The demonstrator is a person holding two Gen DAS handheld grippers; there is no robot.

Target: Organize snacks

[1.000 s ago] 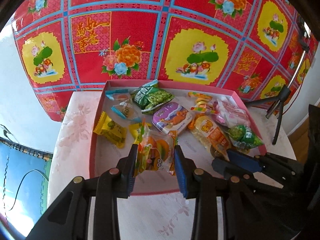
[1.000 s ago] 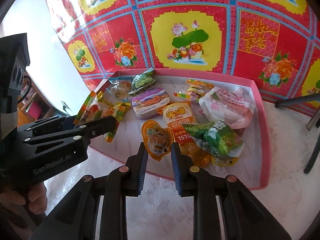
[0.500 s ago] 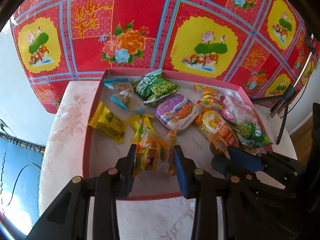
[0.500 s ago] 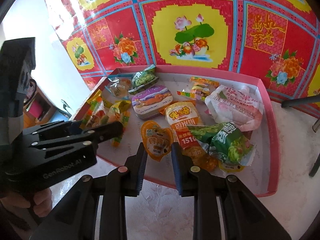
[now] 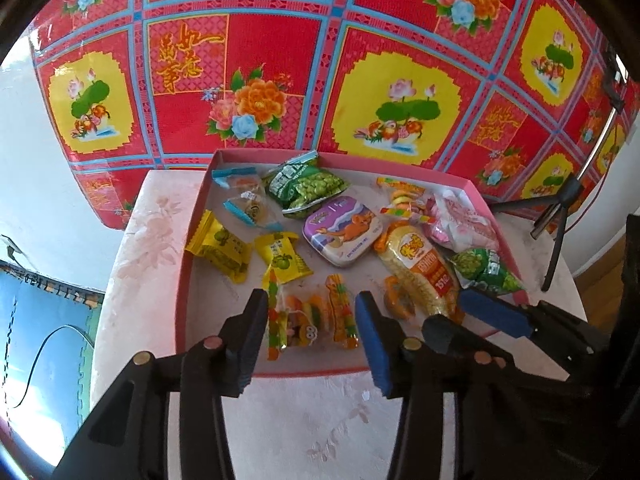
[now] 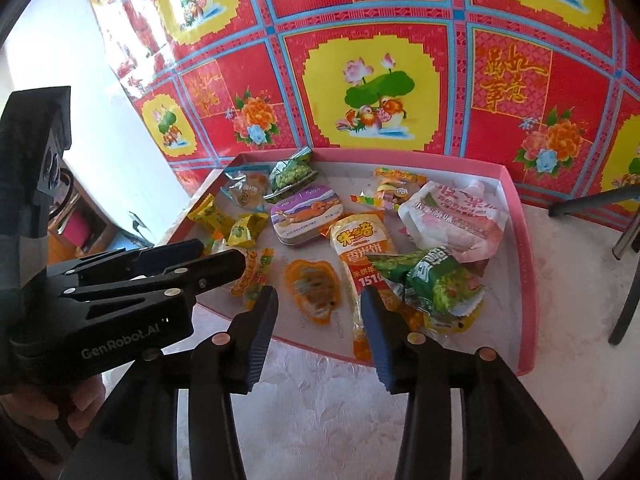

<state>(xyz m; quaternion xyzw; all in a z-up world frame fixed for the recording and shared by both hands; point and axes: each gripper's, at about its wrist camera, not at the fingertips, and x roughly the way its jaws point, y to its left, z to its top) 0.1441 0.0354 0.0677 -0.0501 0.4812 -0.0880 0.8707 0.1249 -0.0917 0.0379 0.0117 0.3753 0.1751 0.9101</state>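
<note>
"GenRobot.AI" lettering on left hand-held gripper (image 6: 224, 268) body.

Both grips have been let go: the left gripper (image 5: 310, 320) is opening, the gummy candy packet (image 5: 308, 320) now lying in the pink tray (image 5: 182, 280), and the right gripper (image 6: 320, 312) is opening, its orange pouch (image 6: 314, 292) lying flat.

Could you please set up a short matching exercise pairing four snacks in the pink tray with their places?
Things:
1. purple tin
2. green pea packet
3. pink-and-white pouch
4. gummy packet

Places:
A. far right part of the tray
B. near edge, in line with the left gripper's fingers
C. middle of the tray
D. far side, left of centre

Pairs: 1-C, 2-D, 3-A, 4-B
</note>
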